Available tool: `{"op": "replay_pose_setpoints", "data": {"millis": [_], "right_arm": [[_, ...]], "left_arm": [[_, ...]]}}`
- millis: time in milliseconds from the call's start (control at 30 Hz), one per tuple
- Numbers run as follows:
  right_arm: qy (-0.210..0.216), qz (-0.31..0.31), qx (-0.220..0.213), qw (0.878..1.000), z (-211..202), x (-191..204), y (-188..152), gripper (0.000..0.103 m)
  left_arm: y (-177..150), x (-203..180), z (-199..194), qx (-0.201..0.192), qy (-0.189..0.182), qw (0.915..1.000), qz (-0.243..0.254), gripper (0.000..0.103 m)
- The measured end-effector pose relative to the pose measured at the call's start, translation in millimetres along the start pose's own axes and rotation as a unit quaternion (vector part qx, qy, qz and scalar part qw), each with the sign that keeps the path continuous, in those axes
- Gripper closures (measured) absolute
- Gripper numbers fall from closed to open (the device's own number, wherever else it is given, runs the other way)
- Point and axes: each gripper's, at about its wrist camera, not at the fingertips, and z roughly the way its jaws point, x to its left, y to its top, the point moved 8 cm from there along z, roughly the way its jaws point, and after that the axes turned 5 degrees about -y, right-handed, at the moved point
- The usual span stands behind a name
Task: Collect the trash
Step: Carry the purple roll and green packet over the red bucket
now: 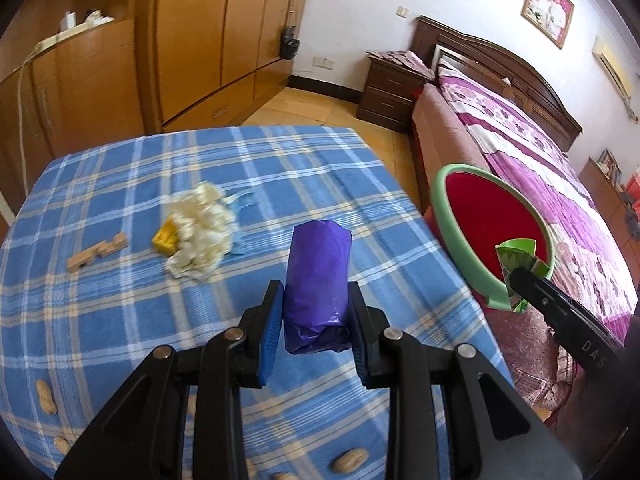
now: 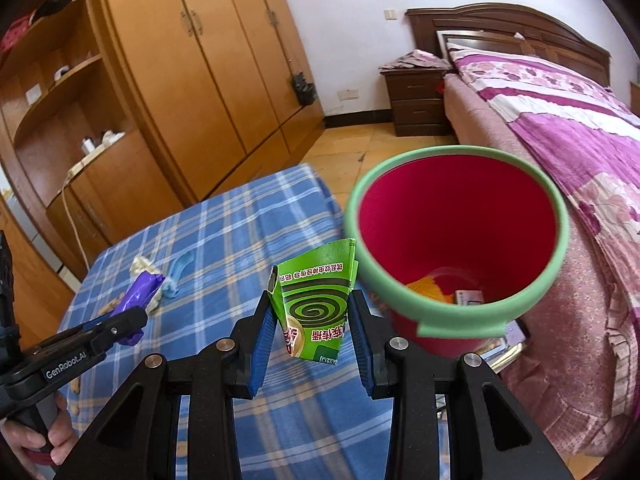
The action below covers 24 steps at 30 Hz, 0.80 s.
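Observation:
My left gripper (image 1: 316, 292) is shut on a purple plastic wrapper roll (image 1: 318, 276), held above the blue plaid table (image 1: 120, 320); it also shows in the right wrist view (image 2: 140, 294). My right gripper (image 2: 312, 304) is shut on a torn green mosquito-coil box (image 2: 316, 308), held beside the rim of a red bin with a green rim (image 2: 460, 240); the bin also shows in the left wrist view (image 1: 492, 224). Crumpled white paper (image 1: 200, 232), a yellow scrap (image 1: 165, 237) and peanut shells (image 1: 351, 337) lie on the table.
A wooden block piece (image 1: 98, 253) lies left of the paper. A light blue scrap (image 2: 180, 272) lies on the table. The bin holds orange and boxed trash (image 2: 448, 292). A bed (image 1: 540, 184) stands right, a wardrobe (image 1: 200, 40) behind.

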Motion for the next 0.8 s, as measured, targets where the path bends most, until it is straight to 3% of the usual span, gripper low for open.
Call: {"op": "replay_pose_setpoints", "data": {"millis": [500, 800], "right_arm": [[-0.053, 0.069, -0.019, 0.996, 11.3, -89.0, 27.9, 0.066], [-0.065, 0.103, -0.025, 0.992, 21.7, -129.9, 35.2, 0.059]], "left_arm": [[30.3, -83.1, 45.0, 0.009, -0.048, 0.9969, 0.061, 0.072], [40.9, -127.7, 73.2, 0.017, -0.069, 0.9927, 0.097, 0.072]]}}
